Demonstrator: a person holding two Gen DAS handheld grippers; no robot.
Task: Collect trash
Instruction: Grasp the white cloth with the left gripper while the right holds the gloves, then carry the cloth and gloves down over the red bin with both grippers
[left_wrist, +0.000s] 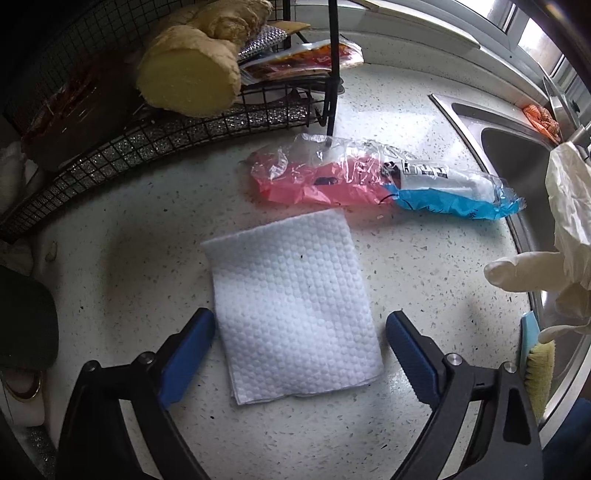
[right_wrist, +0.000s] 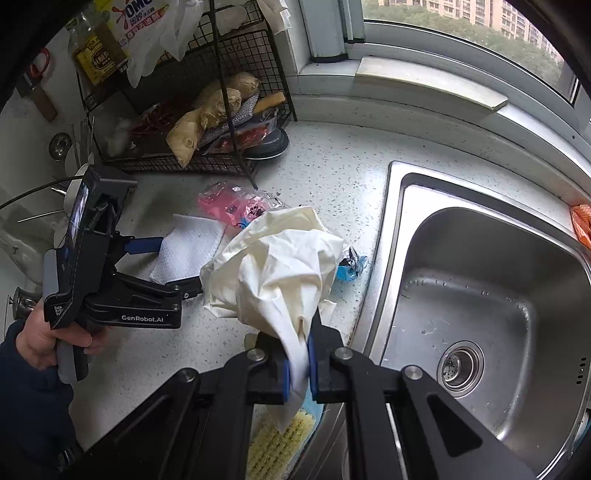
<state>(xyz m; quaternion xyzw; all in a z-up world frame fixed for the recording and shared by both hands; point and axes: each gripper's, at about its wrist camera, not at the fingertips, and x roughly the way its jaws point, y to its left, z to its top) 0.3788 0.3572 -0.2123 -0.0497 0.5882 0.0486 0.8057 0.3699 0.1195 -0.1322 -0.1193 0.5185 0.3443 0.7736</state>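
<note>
Far left, the black wire rack (left_wrist: 110, 147) sat at the back of the speckled counter (left_wrist: 147, 229), and a big knob of ginger (left_wrist: 192, 74) lay in it, cut face forward. Moving in, the left gripper (left_wrist: 301, 356) hung low over the counter with its blue pads (left_wrist: 410, 350) spread wide, nothing between them. And there was the white paper towel (left_wrist: 295, 314), lying flat on the counter right in that gap, one pad to either side of it; contact was not clear from this angle. Just beyond the towel lay a crumpled plastic wrapper (left_wrist: 369, 181), pink at one end, blue at the other, with the rack's leg coming down at its far edge.

Across to the right: the right gripper (right_wrist: 299, 363) was clamped tight on a cream rubber glove (right_wrist: 280, 266), the glove pinched between the blue pads and bunched up above them, held over the counter's edge. From the left wrist view the same glove (left_wrist: 565, 236) dangled in at the right side, one finger sticking out. Under it, a scrub brush (right_wrist: 280, 439) with yellow bristles lay at the rim of the sink. Furthest right, the steel sink (right_wrist: 480, 295) sat with water drops in its basin, an orange cloth (right_wrist: 581, 225) on its far ledge.
</note>
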